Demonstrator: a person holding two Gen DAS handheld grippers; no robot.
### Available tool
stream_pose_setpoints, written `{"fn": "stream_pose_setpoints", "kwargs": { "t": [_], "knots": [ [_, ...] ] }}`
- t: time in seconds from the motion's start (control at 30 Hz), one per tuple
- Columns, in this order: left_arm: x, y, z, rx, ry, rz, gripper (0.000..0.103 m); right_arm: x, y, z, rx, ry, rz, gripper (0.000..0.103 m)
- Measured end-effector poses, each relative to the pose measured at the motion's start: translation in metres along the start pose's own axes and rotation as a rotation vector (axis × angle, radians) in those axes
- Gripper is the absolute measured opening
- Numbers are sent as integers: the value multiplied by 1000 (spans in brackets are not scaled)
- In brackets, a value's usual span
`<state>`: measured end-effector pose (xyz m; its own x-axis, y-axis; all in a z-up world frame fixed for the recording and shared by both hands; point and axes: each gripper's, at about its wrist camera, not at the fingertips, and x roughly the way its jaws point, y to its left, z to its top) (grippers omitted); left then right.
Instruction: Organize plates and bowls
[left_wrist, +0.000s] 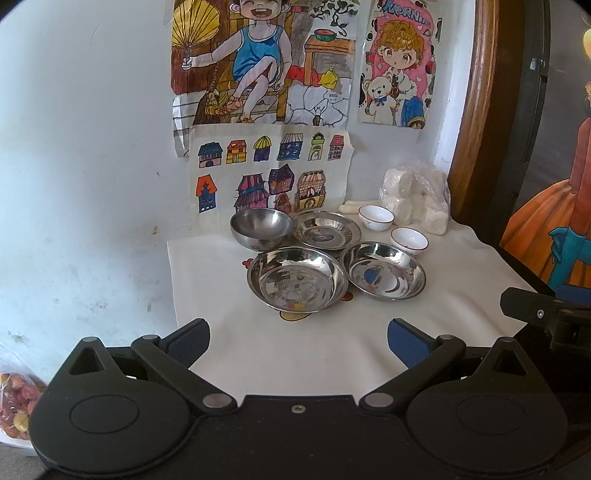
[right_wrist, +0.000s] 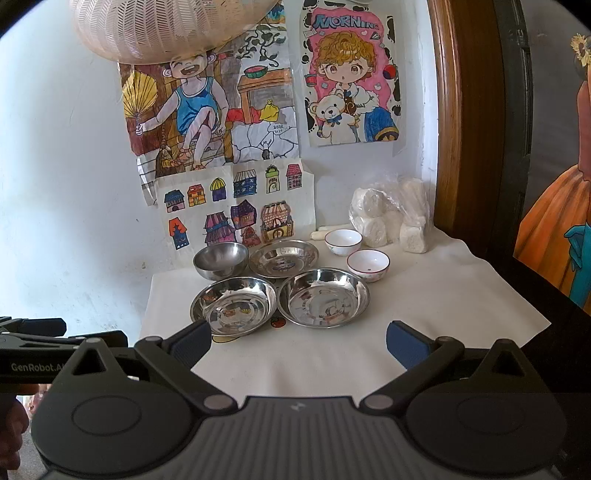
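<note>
Six dishes lay unsorted on the white cloth (left_wrist: 461, 280) by the wall — three shallow steel plates (left_wrist: 297, 282) (left_wrist: 383, 271) (left_wrist: 327, 229), one deep steel bowl (left_wrist: 261, 228), two small white porcelain bowls (left_wrist: 376, 217) (left_wrist: 409, 240). Nothing looked stacked, so the whole job seemed to remain. The left gripper (left_wrist: 298, 343) and right gripper (right_wrist: 298, 343) hung short of them — both spread wide, empty.

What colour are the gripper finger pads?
Blue, on black fingers; clearest in the right wrist view.
</note>
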<state>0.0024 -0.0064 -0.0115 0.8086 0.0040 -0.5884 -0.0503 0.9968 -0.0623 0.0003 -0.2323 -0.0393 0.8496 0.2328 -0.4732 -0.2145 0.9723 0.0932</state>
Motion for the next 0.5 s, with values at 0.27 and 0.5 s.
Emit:
{"fn": "stream_pose_setpoints", "kwargs": {
  "t": [0.27, 0.5],
  "knots": [
    [0, 0, 0, 1, 1, 0, 102, 1, -1, 1, 1, 2, 1, 103],
    [2, 0, -2, 1, 4, 1, 102, 1, -1, 0, 3, 2, 2, 103]
  ]
}}
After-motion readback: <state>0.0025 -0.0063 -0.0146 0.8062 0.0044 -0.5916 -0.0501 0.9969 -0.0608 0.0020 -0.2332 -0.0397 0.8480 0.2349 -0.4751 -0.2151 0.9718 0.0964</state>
